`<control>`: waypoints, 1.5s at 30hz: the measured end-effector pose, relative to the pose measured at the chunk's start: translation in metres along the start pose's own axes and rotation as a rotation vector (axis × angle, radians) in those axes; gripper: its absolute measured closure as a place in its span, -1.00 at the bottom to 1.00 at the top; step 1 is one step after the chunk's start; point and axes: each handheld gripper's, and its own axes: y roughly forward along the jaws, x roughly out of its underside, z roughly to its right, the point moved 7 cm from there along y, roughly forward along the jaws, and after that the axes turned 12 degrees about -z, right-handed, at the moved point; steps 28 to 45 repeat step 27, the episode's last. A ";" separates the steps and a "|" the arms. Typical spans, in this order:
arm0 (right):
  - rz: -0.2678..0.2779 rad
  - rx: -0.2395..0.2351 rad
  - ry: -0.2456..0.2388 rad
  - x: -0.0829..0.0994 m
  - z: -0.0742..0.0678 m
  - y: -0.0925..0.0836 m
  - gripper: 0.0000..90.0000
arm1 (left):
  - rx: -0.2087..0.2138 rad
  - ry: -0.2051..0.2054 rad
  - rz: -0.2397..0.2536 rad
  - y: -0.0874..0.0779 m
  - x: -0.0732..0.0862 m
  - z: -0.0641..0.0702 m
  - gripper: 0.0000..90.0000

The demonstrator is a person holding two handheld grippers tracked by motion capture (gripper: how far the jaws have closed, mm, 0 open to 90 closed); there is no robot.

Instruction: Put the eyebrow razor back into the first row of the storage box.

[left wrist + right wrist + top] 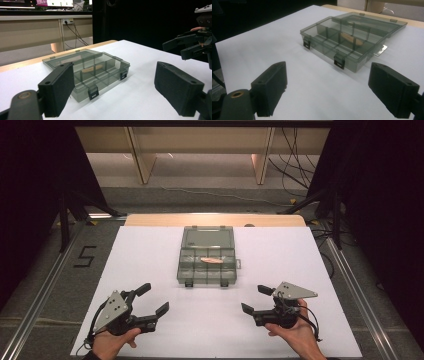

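Note:
A smoky clear plastic organiser box point(207, 256) lies open in the middle of the white table, its lid point(208, 238) folded flat away from me. A pale orange oblong piece point(211, 261) rests in a middle compartment point(92, 69) point(351, 40). My left gripper point(152, 301) is held low at the near left, open, nothing between its jaws. My right gripper point(256, 300) is held at the near right, open and empty as well. Both point toward the box point(93, 72) point(347, 40) from a short way off. The right gripper point(186, 46) also appears at the far right of the left gripper view.
The white sheet point(150, 255) covers a wooden table whose far edge point(215, 219) shows beyond the box. Two black latches point(339, 62) hang on the box's near wall. Dark curtains and stands flank the table; cables point(295, 170) lie on the floor behind.

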 end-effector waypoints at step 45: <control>0.017 0.008 0.005 0.001 0.001 -0.002 -0.64 | 0.005 0.000 0.008 0.001 0.000 0.000 -0.64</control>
